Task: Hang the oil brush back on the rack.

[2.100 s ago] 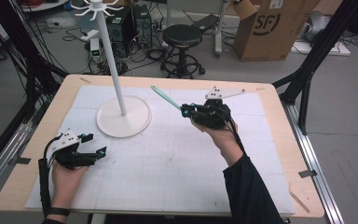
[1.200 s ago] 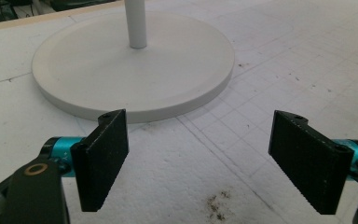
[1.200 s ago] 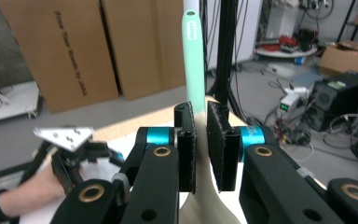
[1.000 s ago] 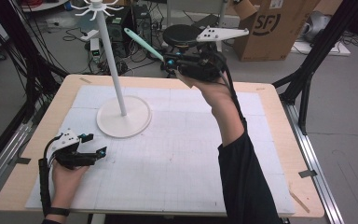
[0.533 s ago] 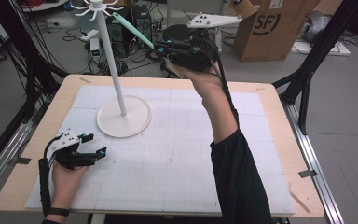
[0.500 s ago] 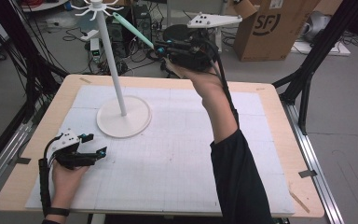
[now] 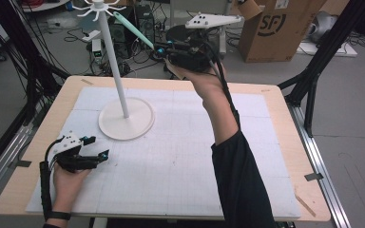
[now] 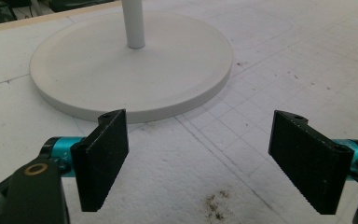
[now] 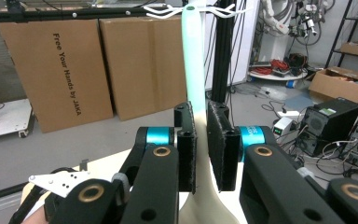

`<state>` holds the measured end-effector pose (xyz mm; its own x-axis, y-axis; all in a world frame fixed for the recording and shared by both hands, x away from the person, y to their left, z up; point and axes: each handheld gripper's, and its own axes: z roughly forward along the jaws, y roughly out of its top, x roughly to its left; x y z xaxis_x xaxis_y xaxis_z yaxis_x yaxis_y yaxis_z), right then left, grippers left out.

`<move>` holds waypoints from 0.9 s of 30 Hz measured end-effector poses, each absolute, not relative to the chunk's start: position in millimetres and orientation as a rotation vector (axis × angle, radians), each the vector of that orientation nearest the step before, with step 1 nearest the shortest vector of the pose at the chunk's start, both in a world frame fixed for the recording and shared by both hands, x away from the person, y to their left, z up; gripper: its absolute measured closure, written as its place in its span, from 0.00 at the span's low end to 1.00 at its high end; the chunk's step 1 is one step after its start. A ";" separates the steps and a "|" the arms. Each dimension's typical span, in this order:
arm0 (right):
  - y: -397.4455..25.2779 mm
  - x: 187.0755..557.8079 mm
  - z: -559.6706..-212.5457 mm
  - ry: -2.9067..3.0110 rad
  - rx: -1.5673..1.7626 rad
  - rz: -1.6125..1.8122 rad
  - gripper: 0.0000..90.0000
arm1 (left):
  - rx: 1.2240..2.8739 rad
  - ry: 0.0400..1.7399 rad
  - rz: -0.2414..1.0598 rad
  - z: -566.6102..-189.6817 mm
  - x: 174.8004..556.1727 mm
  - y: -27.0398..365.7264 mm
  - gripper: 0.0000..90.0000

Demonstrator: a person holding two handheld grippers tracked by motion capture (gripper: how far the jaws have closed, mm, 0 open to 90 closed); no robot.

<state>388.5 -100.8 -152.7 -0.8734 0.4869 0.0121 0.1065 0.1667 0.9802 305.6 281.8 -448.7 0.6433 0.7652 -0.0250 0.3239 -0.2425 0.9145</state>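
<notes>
— What are we counting on the desk [image 7: 285, 142]?

— We are counting one white stand [image 7: 115, 71] with one round base [image 8: 130, 70], and one white grid mat [image 7: 171, 161] lying under it.

— And the tools?

— We are seeing two claws: the left claw [image 7: 95, 148] and the right claw [image 7: 164, 50]. One pale green long-handled utensil [image 7: 133, 29] is showing too.

— Behind the desk?

— We are counting one cardboard box [image 7: 280, 23] in the high view, and two big ones [image 9: 107, 65] in the right gripper view.

Pale mint long-handled utensil [image 7: 132, 29], slanting up toward hooked top of white stand [image 7: 114, 66], round base on table
</notes>
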 end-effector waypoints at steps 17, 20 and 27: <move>-88.4 396.7 -160.8 2.158 0.597 1.734 0.92 | 1.828 0.868 0.533 -448.8 305.5 281.6 0.23; -84.1 398.8 -163.9 2.163 0.596 1.704 0.91 | 1.828 0.868 0.533 -448.8 305.5 281.6 0.23; -83.5 401.7 -177.0 2.214 0.569 1.648 0.66 | 1.829 0.866 0.532 -448.8 305.4 281.5 0.23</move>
<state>401.7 -83.5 -177.0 -0.8687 0.4949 -0.0195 0.1232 0.2541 0.9593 305.4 281.5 -448.8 0.6468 0.7623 -0.0257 0.3214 -0.2418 0.9156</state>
